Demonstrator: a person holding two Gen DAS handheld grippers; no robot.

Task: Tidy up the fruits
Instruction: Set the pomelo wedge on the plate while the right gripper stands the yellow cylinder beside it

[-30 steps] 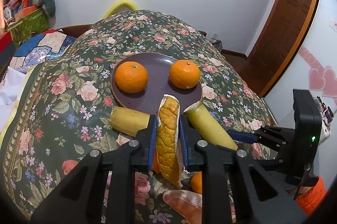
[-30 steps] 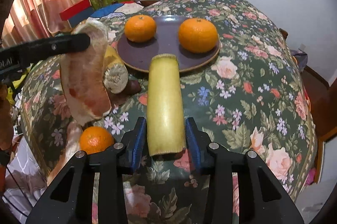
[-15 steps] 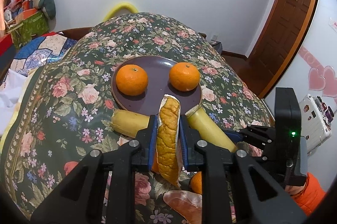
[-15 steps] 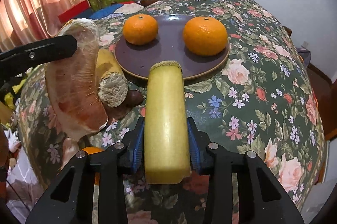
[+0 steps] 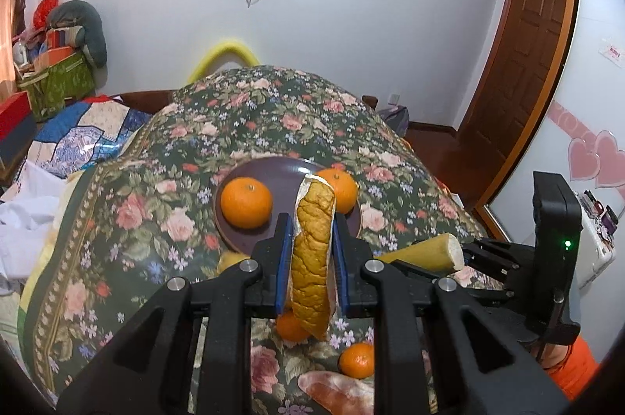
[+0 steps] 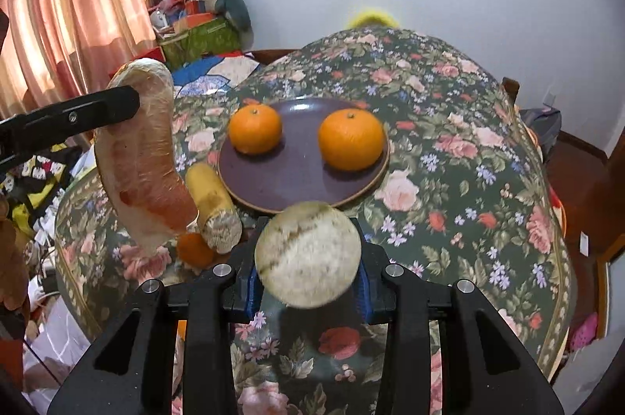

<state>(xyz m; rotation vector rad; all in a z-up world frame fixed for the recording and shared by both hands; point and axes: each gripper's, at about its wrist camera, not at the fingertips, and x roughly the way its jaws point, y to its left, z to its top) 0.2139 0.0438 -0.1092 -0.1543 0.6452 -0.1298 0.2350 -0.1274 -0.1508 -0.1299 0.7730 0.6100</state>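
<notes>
My left gripper [image 5: 311, 223] is shut on a pomelo wedge [image 5: 312, 251] with yellow rind, held upright above the floral table. In the right wrist view that wedge [image 6: 144, 157] hangs at the left from a black finger [image 6: 70, 120]. My right gripper [image 6: 308, 282] is shut on a yellow stalk piece [image 6: 308, 255], its fibrous cut end facing the camera. From the left wrist view the stalk piece [image 5: 422, 253] juts out of the right gripper [image 5: 465, 255]. Beyond both lies a dark purple plate [image 6: 297, 188] carrying two oranges [image 6: 254, 128] [image 6: 350, 138].
A second stalk piece [image 6: 213, 208] lies left of the plate beside a loose orange [image 6: 193, 249]. Another loose orange [image 5: 356, 359] and a second pomelo wedge [image 5: 336, 391] lie near the table's front edge. Cluttered boxes [image 5: 58, 79] stand at the far left, and a wooden door [image 5: 519, 71] at the right.
Both grippers have risen with their loads. The stalk piece has come off the table and tipped up, so its cut end now faces the right camera. The plate sits lower and farther away.
</notes>
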